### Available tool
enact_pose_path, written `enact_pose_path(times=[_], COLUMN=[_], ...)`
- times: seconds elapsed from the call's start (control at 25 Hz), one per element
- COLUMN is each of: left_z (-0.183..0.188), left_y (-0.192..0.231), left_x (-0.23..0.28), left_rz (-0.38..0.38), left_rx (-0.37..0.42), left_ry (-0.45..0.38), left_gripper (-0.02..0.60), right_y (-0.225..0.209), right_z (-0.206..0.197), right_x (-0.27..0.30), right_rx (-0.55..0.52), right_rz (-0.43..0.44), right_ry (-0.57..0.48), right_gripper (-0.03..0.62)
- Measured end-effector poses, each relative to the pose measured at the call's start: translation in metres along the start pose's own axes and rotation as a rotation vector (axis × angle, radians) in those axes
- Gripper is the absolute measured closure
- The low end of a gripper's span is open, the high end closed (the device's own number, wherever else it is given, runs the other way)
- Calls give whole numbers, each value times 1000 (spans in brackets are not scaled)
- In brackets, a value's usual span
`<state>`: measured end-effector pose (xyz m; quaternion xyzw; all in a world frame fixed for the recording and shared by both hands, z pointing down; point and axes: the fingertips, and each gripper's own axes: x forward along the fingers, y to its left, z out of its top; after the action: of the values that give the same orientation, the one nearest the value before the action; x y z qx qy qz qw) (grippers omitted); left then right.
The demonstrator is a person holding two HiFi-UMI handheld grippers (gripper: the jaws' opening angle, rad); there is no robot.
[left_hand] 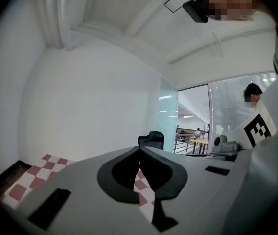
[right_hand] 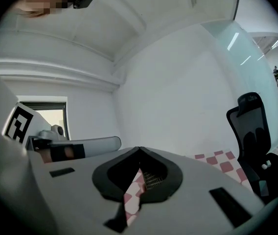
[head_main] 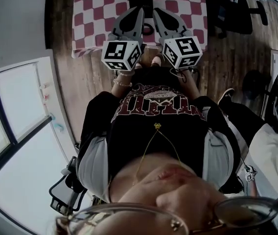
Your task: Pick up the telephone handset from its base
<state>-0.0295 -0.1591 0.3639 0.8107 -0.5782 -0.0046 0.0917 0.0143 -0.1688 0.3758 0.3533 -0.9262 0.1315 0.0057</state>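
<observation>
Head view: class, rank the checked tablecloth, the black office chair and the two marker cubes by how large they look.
Largest: checked tablecloth.
Next: black office chair.
Smallest: left marker cube and right marker cube; they look alike, so unranked. Both are nearer the camera, which enlarges them.

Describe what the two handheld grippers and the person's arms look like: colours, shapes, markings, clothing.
Both the left gripper and the right gripper have tapering grey shells with black-lined jaws. Each carries a white cube printed with black square markers. The left wrist wears a thin bracelet. The black T-shirt has dark red lettering and pale sleeves.
</observation>
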Motion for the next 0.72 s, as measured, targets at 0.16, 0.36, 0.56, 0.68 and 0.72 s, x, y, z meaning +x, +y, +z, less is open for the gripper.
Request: enact_pose_path(times=[0.16,0.36,0.56,0.68,0.72], left_z=[0,-1,2,0,0], left_y=[3,8,18,28,31], left_x=[0,5,15,20,22], left_rz=[12,-2,-24,-31,-35], left_rx=[-1,-4,-4,-14,-17], left_ry=[1,2,1,5,5], left_gripper=[572,572,572,572,572], right_y=[-1,-3,-14,-19,-21], right_z=[-1,-2,2,3,4], right_x=[1,6,16,24,27], right_rx=[3,9,12,8,7], right_rz=[3,-9,-47,-70,-77], right_ry=[4,3,-3,-1,-1], right_gripper=[577,577,577,577,577])
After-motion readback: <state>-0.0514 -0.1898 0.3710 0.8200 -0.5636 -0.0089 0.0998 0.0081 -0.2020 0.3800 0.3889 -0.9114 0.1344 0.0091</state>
